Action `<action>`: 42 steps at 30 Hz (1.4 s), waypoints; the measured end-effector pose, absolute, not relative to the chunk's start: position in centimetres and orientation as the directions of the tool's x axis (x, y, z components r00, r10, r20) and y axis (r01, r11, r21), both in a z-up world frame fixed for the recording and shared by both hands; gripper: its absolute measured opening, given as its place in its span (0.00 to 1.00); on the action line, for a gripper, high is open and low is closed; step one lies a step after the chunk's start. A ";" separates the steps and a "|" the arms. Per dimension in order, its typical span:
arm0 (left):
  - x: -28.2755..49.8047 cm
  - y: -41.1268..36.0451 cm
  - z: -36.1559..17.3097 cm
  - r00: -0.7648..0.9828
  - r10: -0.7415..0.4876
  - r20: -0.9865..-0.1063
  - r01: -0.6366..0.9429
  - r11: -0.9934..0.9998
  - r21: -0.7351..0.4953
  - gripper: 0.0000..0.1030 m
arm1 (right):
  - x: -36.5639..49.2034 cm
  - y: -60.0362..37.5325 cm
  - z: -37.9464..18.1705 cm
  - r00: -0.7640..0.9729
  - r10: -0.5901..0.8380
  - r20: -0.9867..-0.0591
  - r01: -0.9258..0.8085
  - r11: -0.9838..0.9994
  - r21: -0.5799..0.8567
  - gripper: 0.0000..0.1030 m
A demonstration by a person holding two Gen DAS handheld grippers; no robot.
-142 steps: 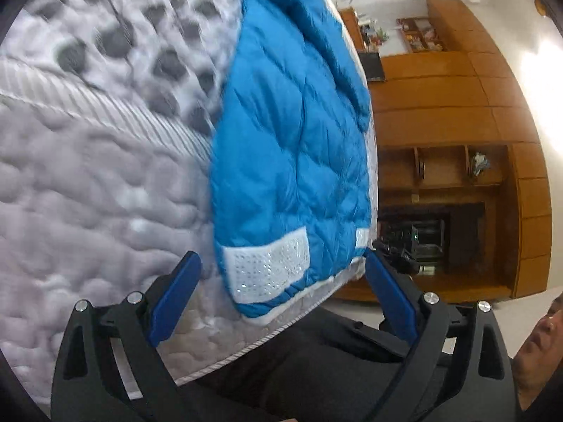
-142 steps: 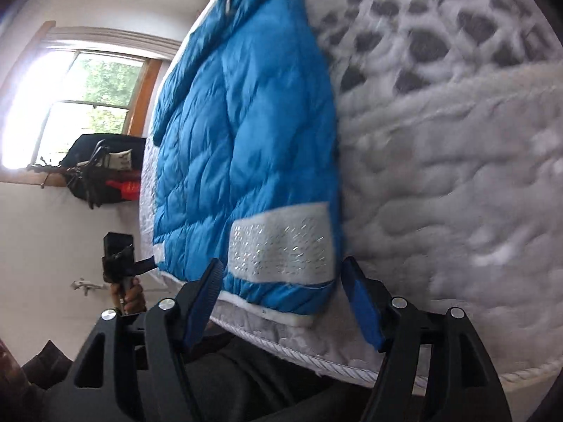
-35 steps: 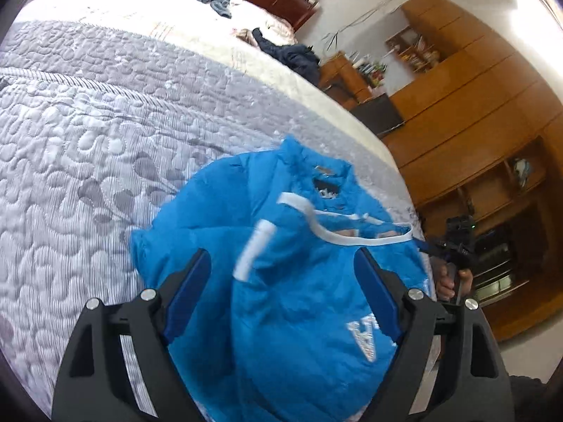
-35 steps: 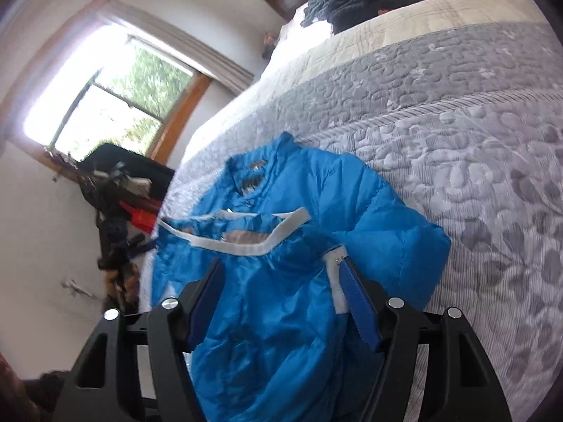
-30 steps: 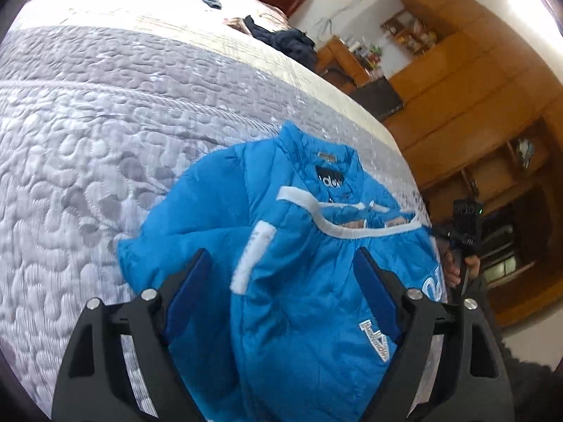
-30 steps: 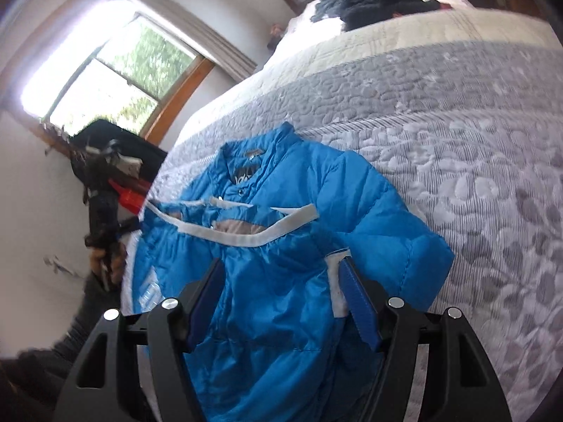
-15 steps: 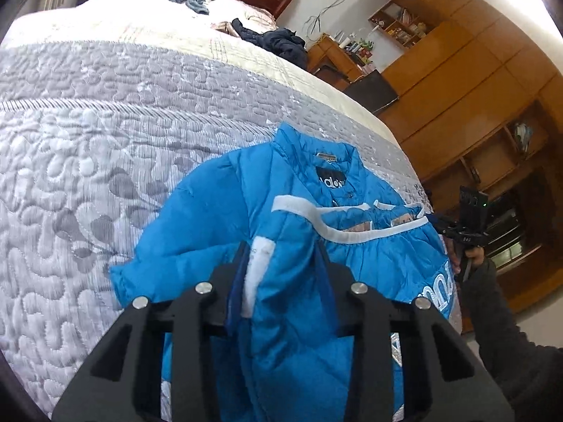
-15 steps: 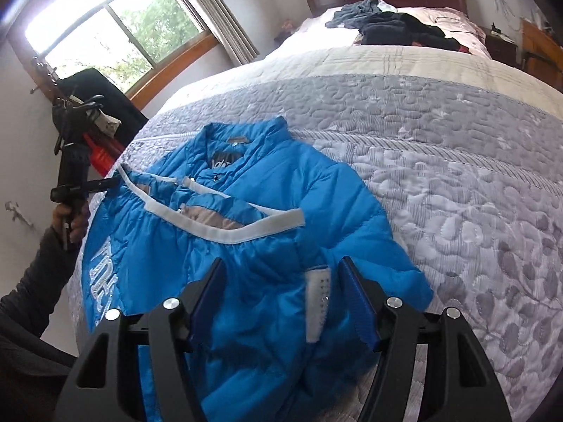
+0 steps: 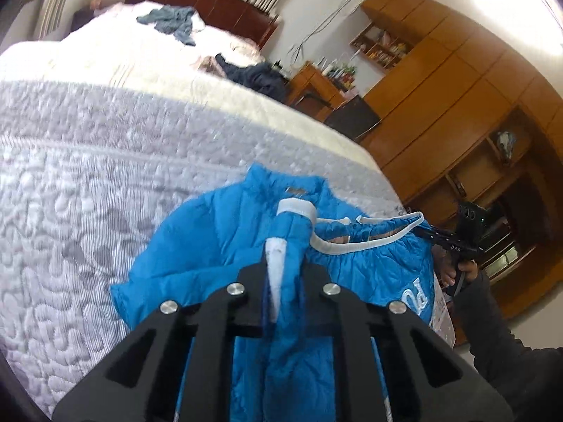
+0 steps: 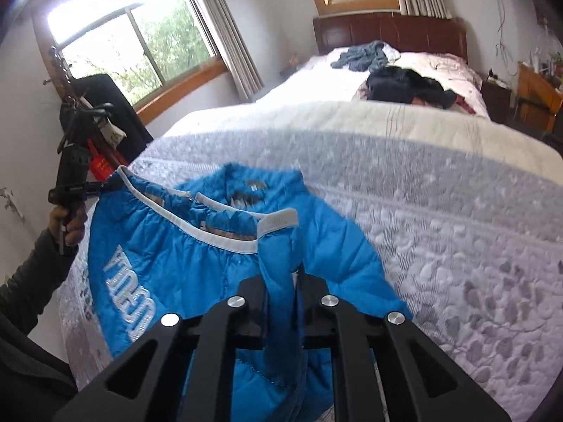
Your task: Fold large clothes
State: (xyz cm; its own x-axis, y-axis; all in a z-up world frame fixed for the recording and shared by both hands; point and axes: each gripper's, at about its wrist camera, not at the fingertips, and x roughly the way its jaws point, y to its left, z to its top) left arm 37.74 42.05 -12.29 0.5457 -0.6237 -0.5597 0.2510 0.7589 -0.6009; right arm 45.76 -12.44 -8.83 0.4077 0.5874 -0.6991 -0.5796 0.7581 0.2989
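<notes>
A blue puffer jacket (image 9: 211, 242) with a white hem band and white lettering (image 10: 130, 299) lies on the bed, its collar (image 10: 253, 183) at the far side. My left gripper (image 9: 285, 267) is shut on one hem corner, and the white band (image 9: 295, 209) sticks up past the fingertips. On the other hem corner my right gripper (image 10: 283, 281) is shut. The hem band (image 10: 218, 235) hangs raised and stretched between the two. Each wrist view shows the other gripper in a hand at the jacket's far edge.
A grey and white quilted bedspread (image 9: 70, 211) covers the bed. Loose clothes (image 10: 404, 84) lie near the dark headboard (image 10: 387, 31). Wooden cabinets (image 9: 457, 105) stand beyond one side of the bed. On the opposite side are windows (image 10: 140, 42) and a dark bag (image 10: 102, 102).
Both grippers went from open around the hem corners to shut on them; the left one began closing first. The hem has risen off the jacket and stretched out between them.
</notes>
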 end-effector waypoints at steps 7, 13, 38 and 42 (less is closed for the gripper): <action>41.1 42.4 -10.4 0.558 -0.596 -0.577 0.234 0.780 -0.580 0.10 | 48.6 -12.0 -7.1 0.467 0.550 -0.693 -0.527 0.802 0.281 0.11; 46.5 42.4 -10.7 0.534 -0.554 -0.639 0.180 0.813 -0.554 0.10 | 53.9 -10.7 -8.2 0.469 0.503 -0.726 -0.463 0.840 0.283 0.10; 48.7 46.7 -15.1 0.500 -0.556 -0.664 0.092 0.796 -0.598 0.41 | 58.9 -12.6 -14.1 0.402 0.497 -0.769 -0.332 0.862 0.383 0.66; 48.2 45.0 -16.2 0.451 -0.472 -0.757 0.074 0.866 -0.495 0.48 | 58.0 -12.6 -14.3 0.382 0.510 -0.771 -0.324 0.855 0.405 0.71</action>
State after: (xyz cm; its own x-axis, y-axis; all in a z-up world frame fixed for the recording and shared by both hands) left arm 48.17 45.01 -16.21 0.4513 -0.4720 -0.7573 0.0742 0.8656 -0.4952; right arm 58.00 -12.64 -14.33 0.3822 0.5099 -0.7707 -0.3242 0.8550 0.4048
